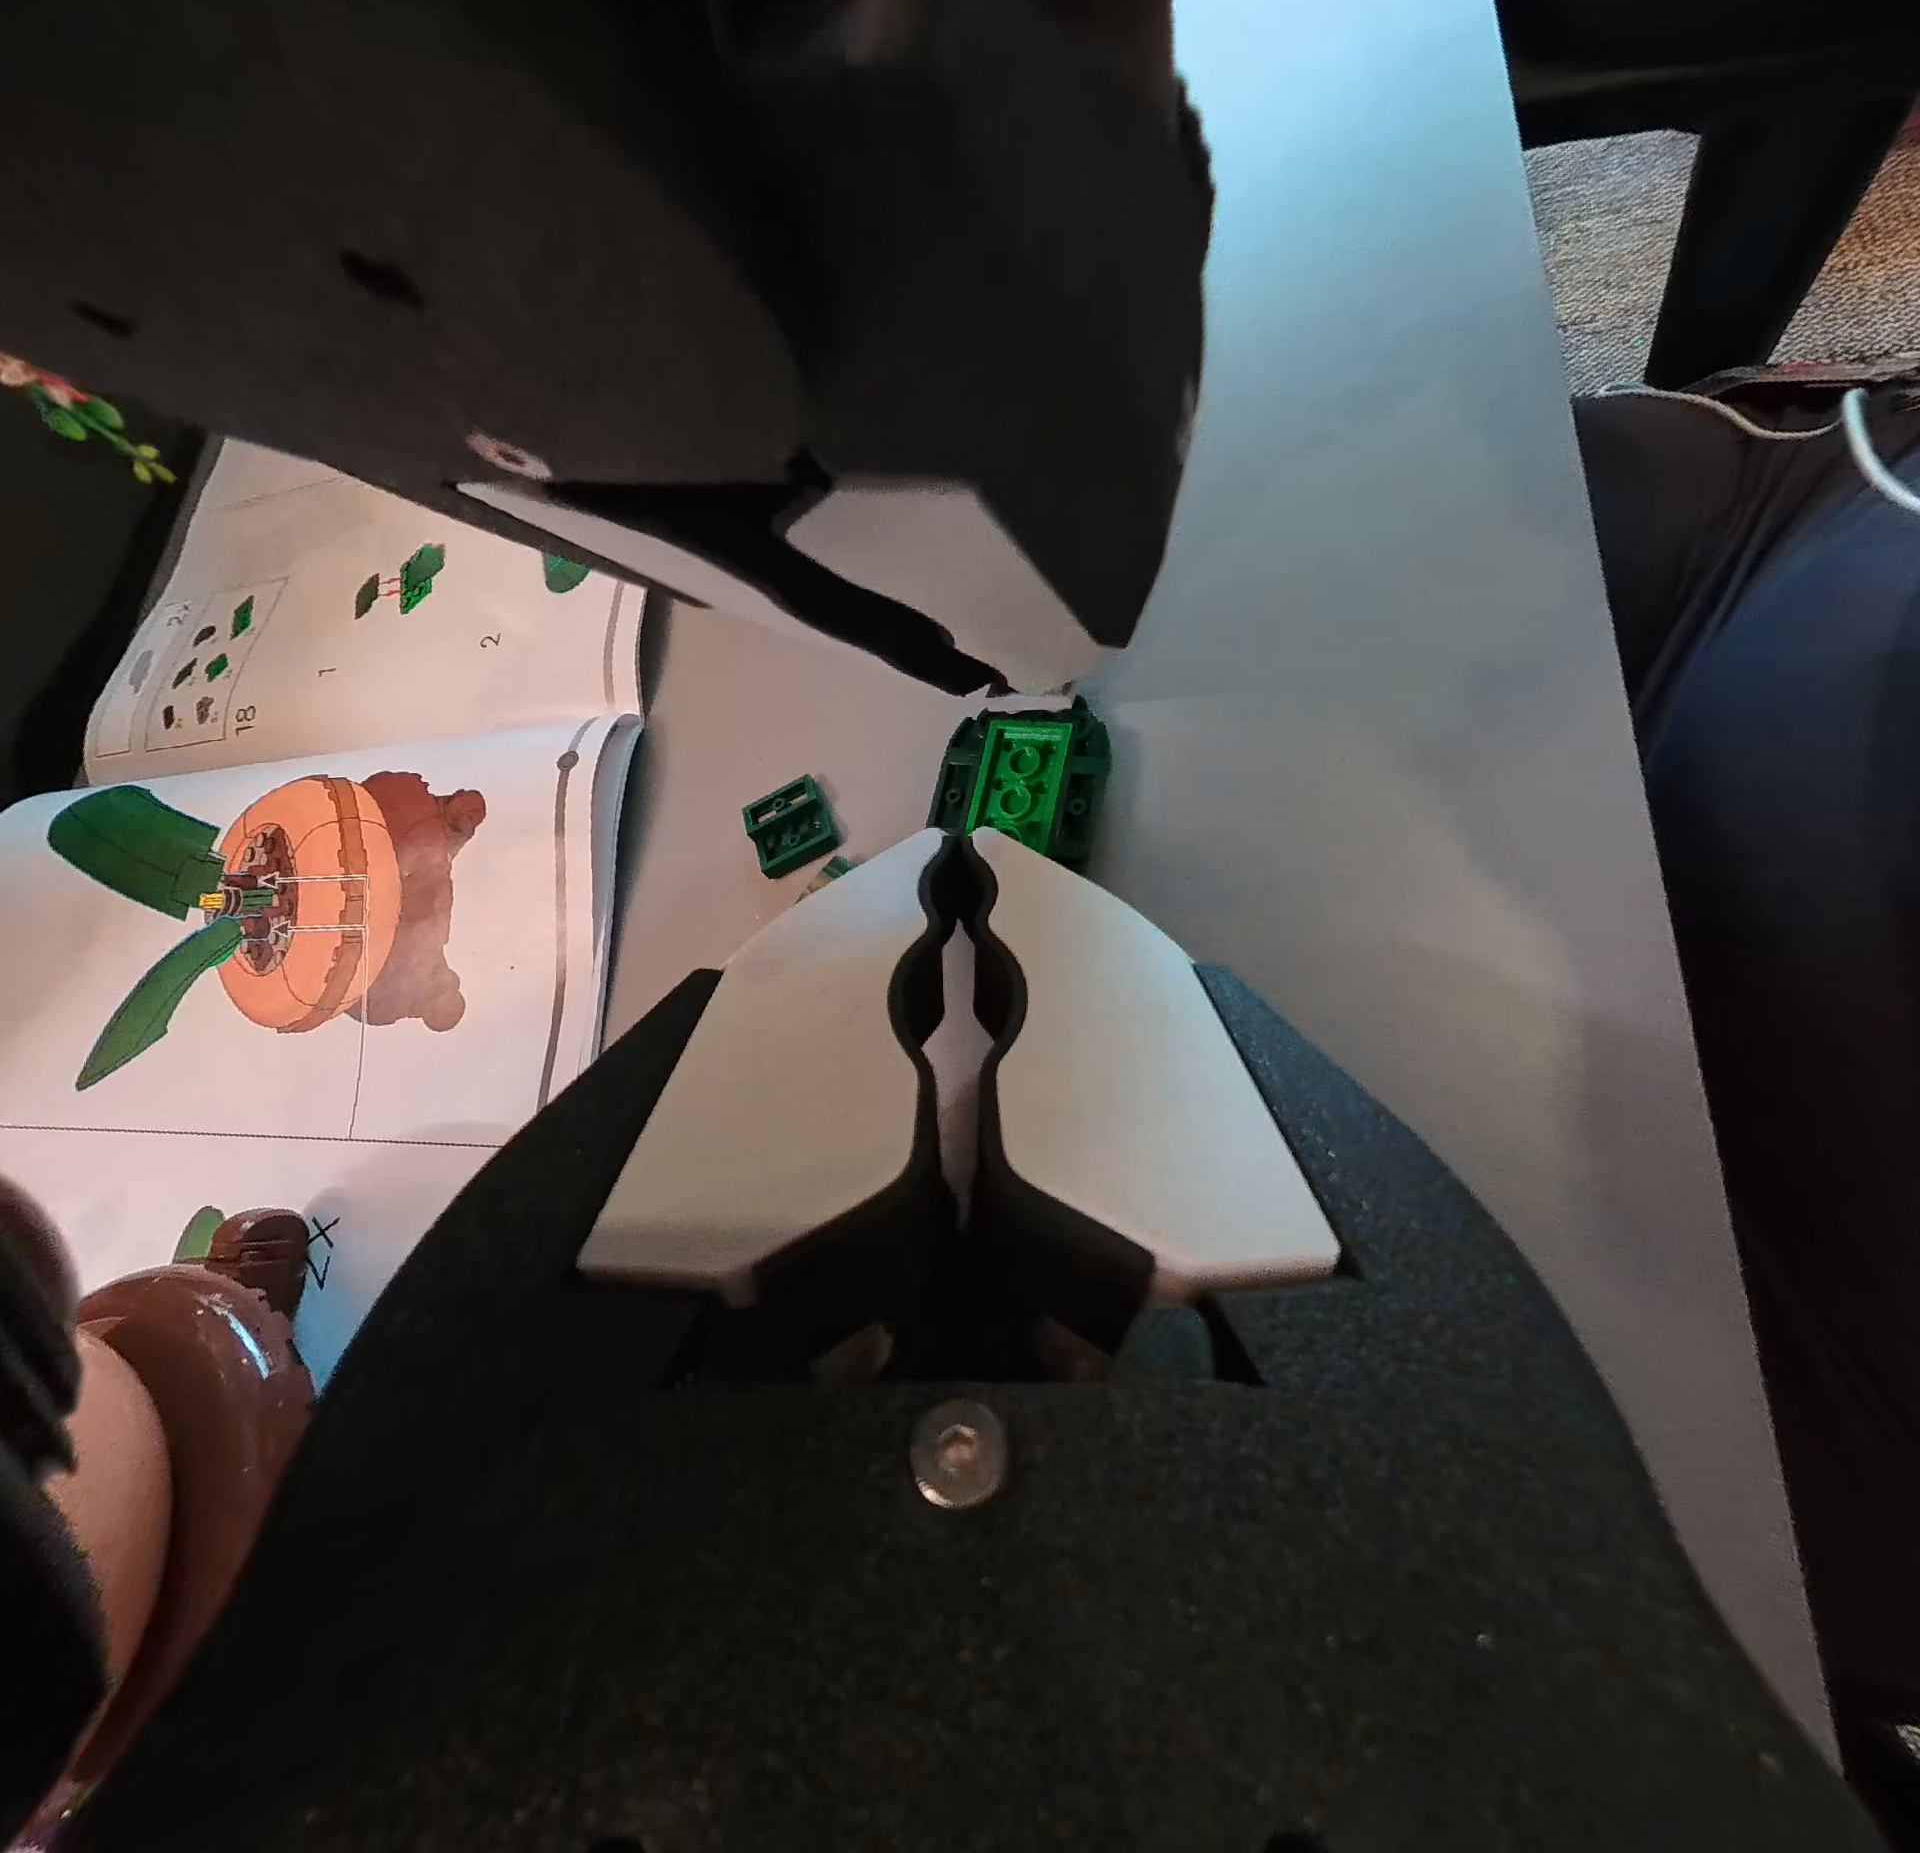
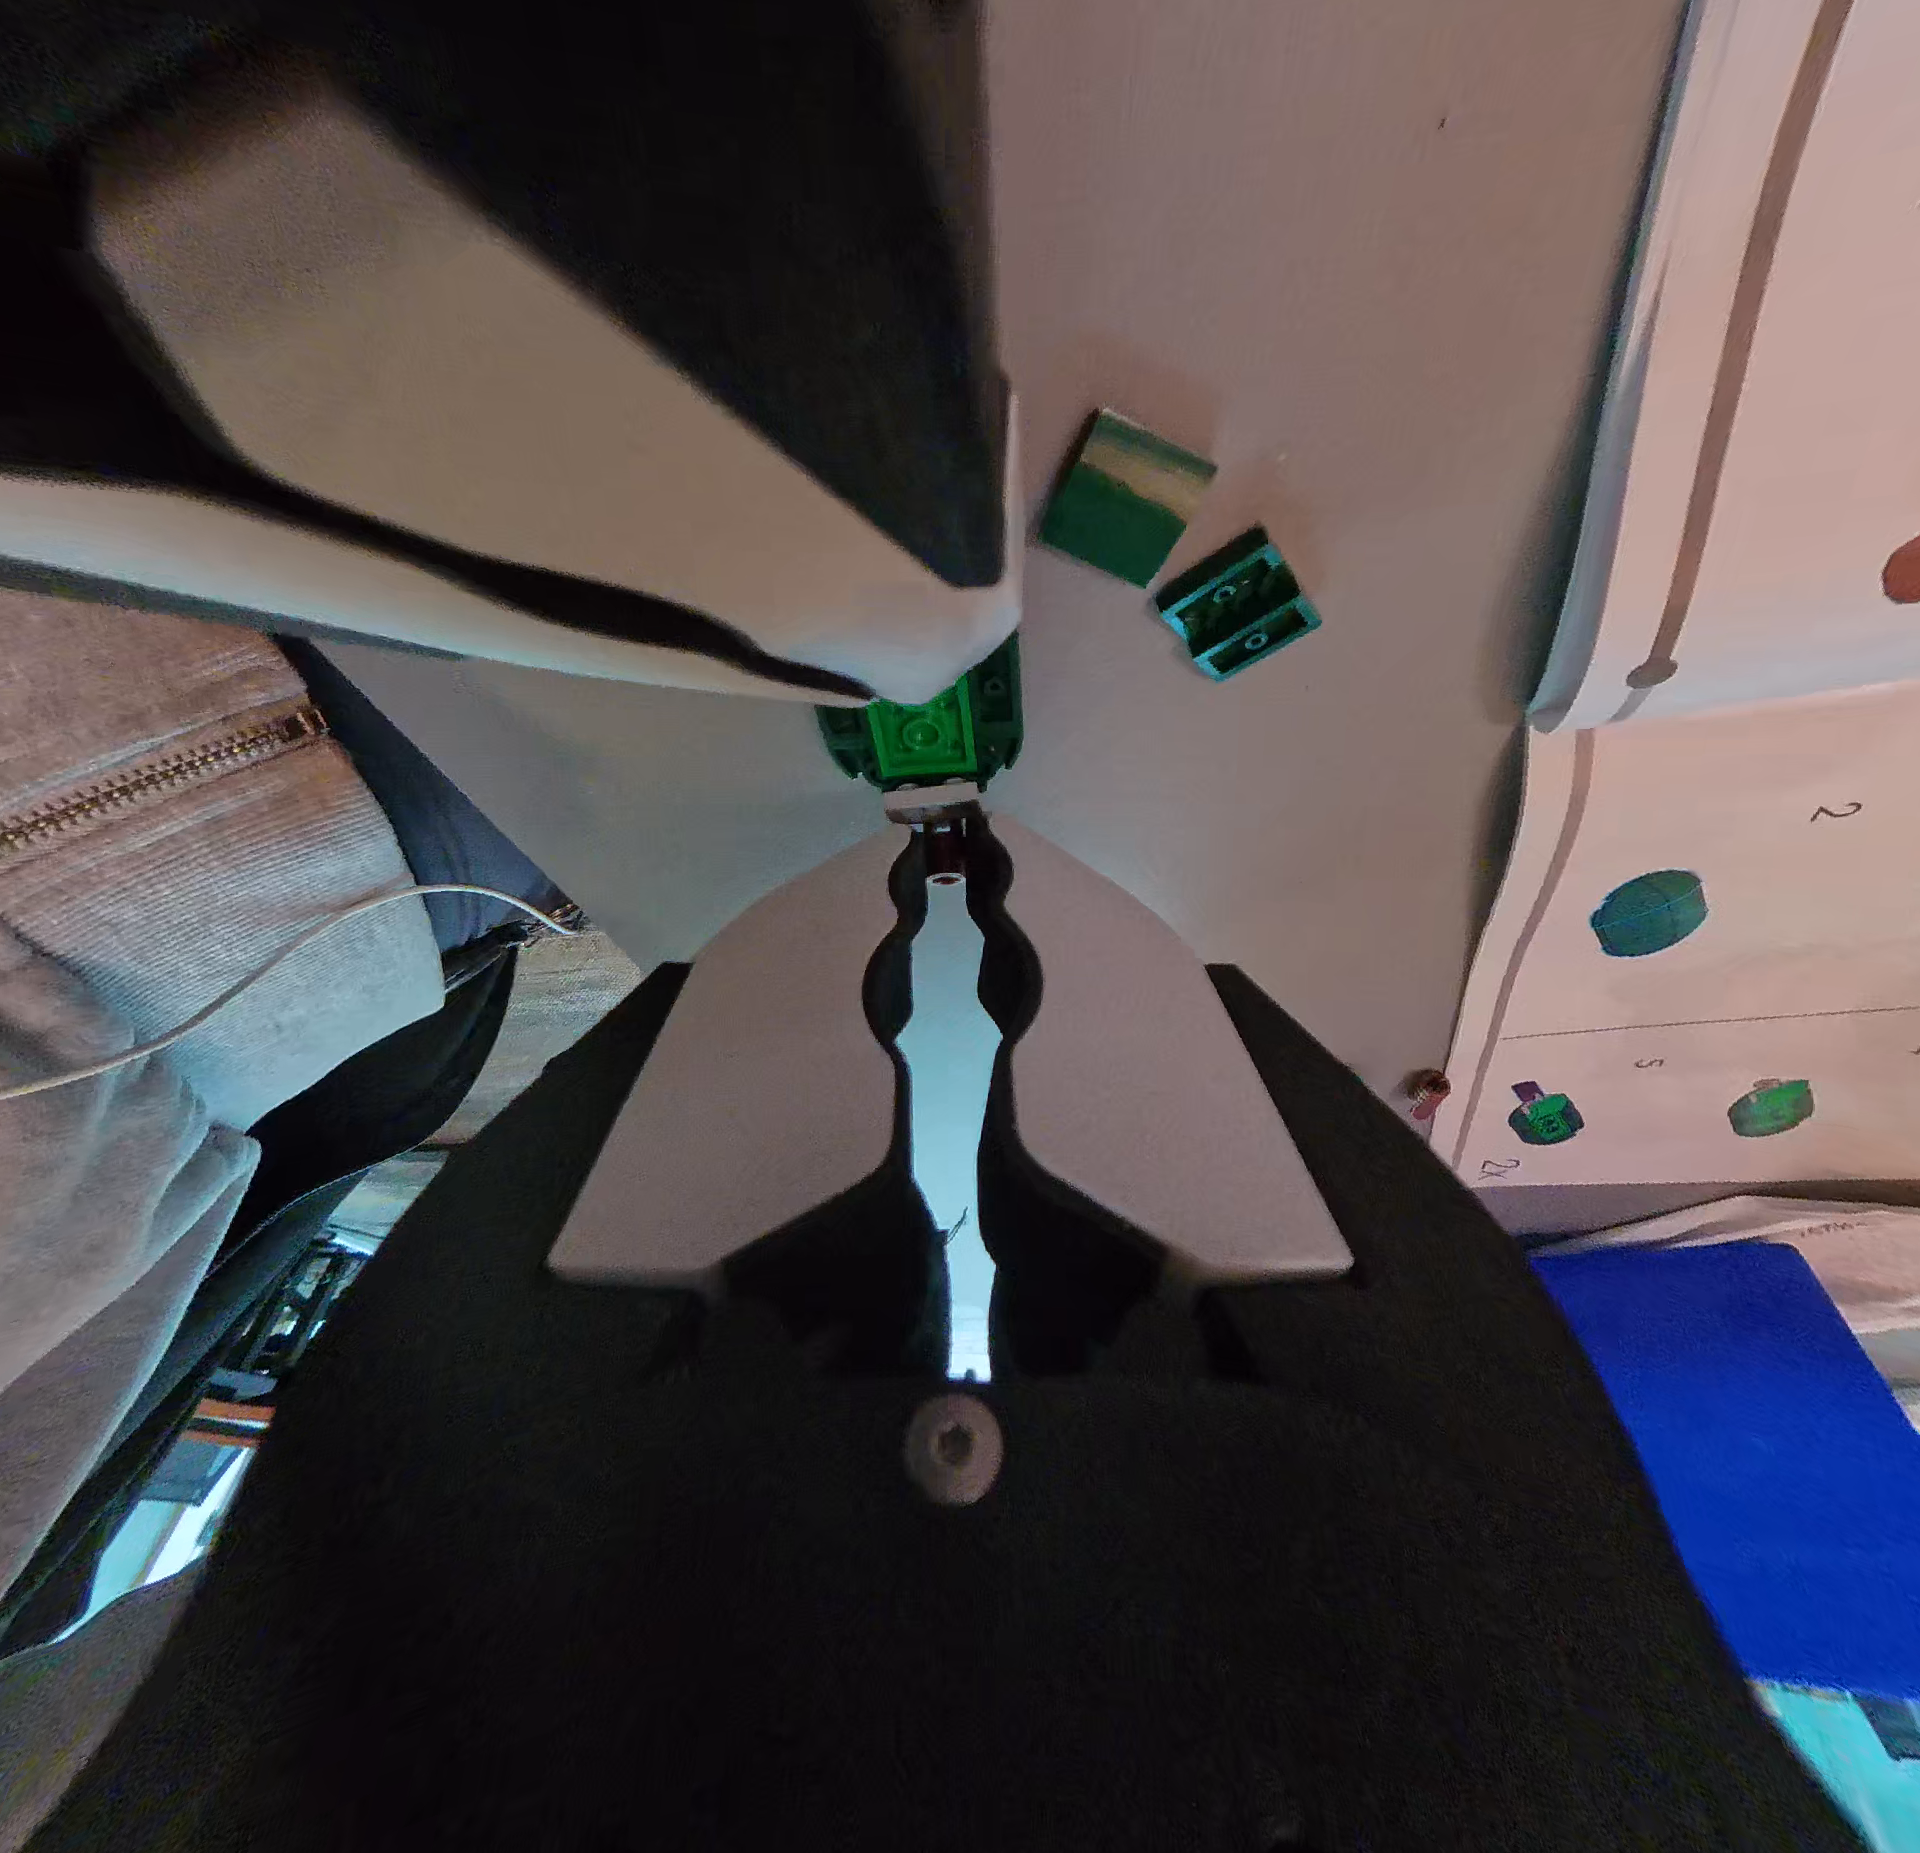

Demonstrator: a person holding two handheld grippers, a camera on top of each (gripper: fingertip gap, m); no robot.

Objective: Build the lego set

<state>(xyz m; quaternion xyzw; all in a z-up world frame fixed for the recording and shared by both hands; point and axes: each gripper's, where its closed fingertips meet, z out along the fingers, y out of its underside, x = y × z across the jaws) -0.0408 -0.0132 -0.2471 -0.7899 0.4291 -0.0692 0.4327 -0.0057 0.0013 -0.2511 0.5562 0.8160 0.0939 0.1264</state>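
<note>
Pinching a tiny dark-red piece [image 2: 943, 856] w/ your right gripper [image 2: 940, 847], you've got it just beside the green assembly [image 1: 1023, 785], which your left gripper [image 1: 958, 842], tips together on its edge, steadies above the white table [image 1: 1351, 660], prob. so the piece seats cleanly.

We see a pale table [image 1: 1351, 453] lit with a bluish sheen, grey carpet [image 1: 1600, 234] past its edge, and a dark furniture leg [image 1: 1756, 193] there.
</note>
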